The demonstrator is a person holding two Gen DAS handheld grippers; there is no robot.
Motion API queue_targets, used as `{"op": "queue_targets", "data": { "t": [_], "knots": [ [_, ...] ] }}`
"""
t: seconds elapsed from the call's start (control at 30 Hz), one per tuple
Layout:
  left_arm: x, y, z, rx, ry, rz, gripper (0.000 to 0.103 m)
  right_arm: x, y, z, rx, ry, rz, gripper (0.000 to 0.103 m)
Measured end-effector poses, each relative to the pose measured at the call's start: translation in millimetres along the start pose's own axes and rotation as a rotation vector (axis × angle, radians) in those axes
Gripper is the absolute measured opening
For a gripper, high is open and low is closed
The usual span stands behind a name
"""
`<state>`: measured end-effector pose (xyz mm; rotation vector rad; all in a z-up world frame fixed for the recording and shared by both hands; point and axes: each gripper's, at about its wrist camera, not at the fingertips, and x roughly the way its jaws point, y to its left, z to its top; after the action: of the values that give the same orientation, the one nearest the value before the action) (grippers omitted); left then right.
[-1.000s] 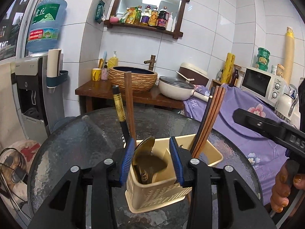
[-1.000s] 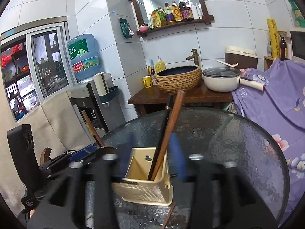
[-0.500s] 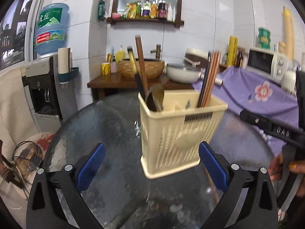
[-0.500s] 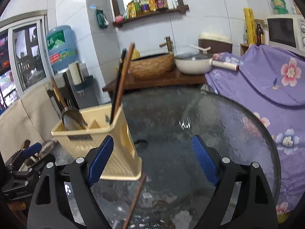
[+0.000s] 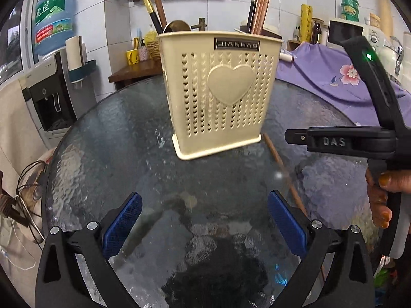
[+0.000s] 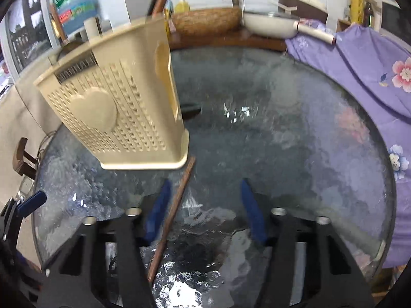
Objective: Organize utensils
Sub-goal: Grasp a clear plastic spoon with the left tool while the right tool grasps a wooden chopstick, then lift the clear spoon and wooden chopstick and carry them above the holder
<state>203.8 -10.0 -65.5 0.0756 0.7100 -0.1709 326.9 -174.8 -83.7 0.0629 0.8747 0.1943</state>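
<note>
A cream perforated utensil holder (image 5: pixel 218 89) with a heart on its side stands on the round glass table (image 5: pixel 123 154). It holds chopsticks (image 5: pixel 258 12), a dark-handled utensil (image 5: pixel 151 12) and a spoon (image 5: pixel 177 27). It also shows in the right wrist view (image 6: pixel 115 107). One brown chopstick (image 5: pixel 282 172) lies on the glass by the holder's right corner, and in the right wrist view (image 6: pixel 172 215) it lies between the fingers, by the left pad. My left gripper (image 5: pixel 203 220) is open and empty, low in front of the holder. My right gripper (image 6: pixel 205 208) is open above that chopstick.
A purple flowered cloth (image 5: pixel 334 77) covers furniture to the right. A water dispenser (image 5: pixel 51 77) stands at the left. A wooden counter (image 6: pixel 226 39) with a woven basin and a white pan is behind the table. Cables (image 5: pixel 28 179) lie on the floor at left.
My left gripper let go of the holder, opened wide and drew back and down. My right gripper dropped low toward the chopstick lying on the glass.
</note>
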Motion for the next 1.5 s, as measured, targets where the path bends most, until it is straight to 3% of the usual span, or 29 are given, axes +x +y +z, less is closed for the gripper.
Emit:
{"op": "queue_targets", "data": {
  "t": [0.07,0.2,0.27,0.4,0.5,0.67,1.03,1.27,1.5],
  "knots": [
    [1,-2,-5,0.015,0.013,0.016,0.096,10,4,0,0.003,0.031,0.006,0.038],
    [1,-5,-9,0.032,0.026,0.013,0.096,19,15,1,-0.014,0.06,0.013,0.036],
    [2,-6,-10,0.034,0.031,0.009,0.096,26,20,1,-0.028,0.079,-0.009,0.028],
    [3,-11,-10,0.043,0.036,0.001,0.096,30,24,1,-0.049,0.082,-0.04,0.025],
    [5,-15,-11,0.054,0.041,-0.003,0.096,30,28,0,-0.09,0.084,-0.061,0.015],
    [10,-24,-10,0.075,0.061,-0.033,0.096,24,21,-1,-0.108,0.093,-0.035,0.009],
    [24,-56,0,0.138,0.1,-0.11,0.094,17,-14,-1,-0.086,0.096,-0.034,0.007],
    [47,-72,9,0.149,0.175,-0.138,0.077,16,-21,1,-0.073,0.108,-0.011,0.007],
    [64,-79,22,0.137,0.211,-0.13,0.066,17,-20,0,-0.085,0.112,-0.01,0.007]
  ]
}}
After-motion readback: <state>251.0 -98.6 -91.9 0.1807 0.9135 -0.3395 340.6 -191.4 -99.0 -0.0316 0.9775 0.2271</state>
